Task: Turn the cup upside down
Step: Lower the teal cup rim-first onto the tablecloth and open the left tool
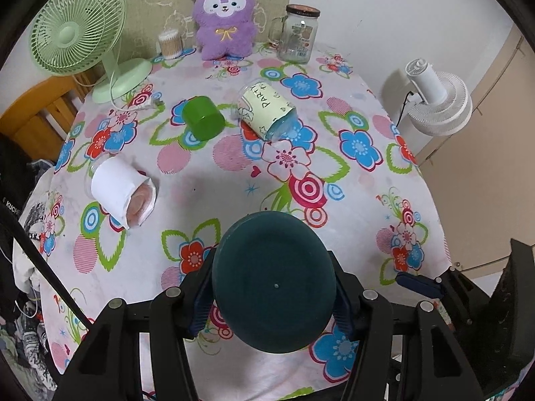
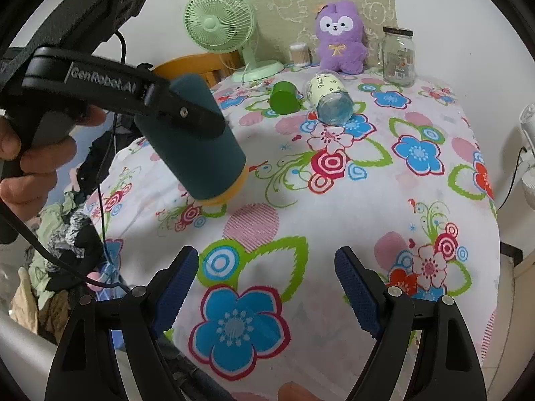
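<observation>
My left gripper (image 1: 272, 295) is shut on a dark teal cup (image 1: 274, 280); its round base faces the left wrist camera. In the right wrist view the same cup (image 2: 197, 147) is held tilted, mouth down, its orange rim touching or just above the flowered tablecloth (image 2: 334, 200), with the left gripper's finger (image 2: 187, 113) across its side. My right gripper (image 2: 267, 287) is open and empty, low over the near part of the table. A green cup (image 1: 202, 117), a clear cup with a yellow "PARTY" label (image 1: 267, 110) and a white paper-wrapped cup (image 1: 122, 192) lie on their sides.
At the table's back stand a green desk fan (image 1: 80, 30), a purple plush toy (image 1: 224, 16), a cotton swab box (image 1: 170, 45) and a glass jar mug (image 1: 297, 33). A white fan (image 1: 438, 100) sits off the right edge. Clothes are piled at left (image 2: 67, 240).
</observation>
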Available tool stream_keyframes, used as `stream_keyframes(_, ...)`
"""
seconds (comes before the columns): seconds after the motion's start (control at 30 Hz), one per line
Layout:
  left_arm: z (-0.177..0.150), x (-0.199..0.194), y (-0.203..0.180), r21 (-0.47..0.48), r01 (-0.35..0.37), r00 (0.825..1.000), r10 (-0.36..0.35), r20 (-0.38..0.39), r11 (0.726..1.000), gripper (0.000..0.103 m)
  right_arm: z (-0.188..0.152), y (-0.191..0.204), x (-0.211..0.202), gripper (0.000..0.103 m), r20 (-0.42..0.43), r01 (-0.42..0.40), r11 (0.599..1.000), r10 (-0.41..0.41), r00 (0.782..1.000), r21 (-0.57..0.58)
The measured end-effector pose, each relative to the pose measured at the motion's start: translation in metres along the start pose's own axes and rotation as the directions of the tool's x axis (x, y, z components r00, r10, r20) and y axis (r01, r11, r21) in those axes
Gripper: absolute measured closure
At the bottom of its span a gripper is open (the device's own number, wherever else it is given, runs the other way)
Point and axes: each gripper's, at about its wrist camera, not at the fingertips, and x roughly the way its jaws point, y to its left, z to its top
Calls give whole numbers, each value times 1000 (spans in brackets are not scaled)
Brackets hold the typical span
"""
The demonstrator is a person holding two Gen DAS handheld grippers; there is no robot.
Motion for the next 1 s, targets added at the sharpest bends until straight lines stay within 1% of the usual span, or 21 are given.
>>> stream_keyframes(0.43,-2,34,13,-27,-27,998,25,-62,999,42,8,3,5,17,8,-9,1000,9,1000,-12)
stream_keyframes(0.8,-1,44,11,-14,-35,997,34,-72,999,42,12,5,10,17,-2,-12,1000,12,1000,-15)
stream_keyframes(1.0,0,44,14,-21,-25,997,23,-79,999,42,12,5,11,17,-3,-7,1000,7,1000,-14)
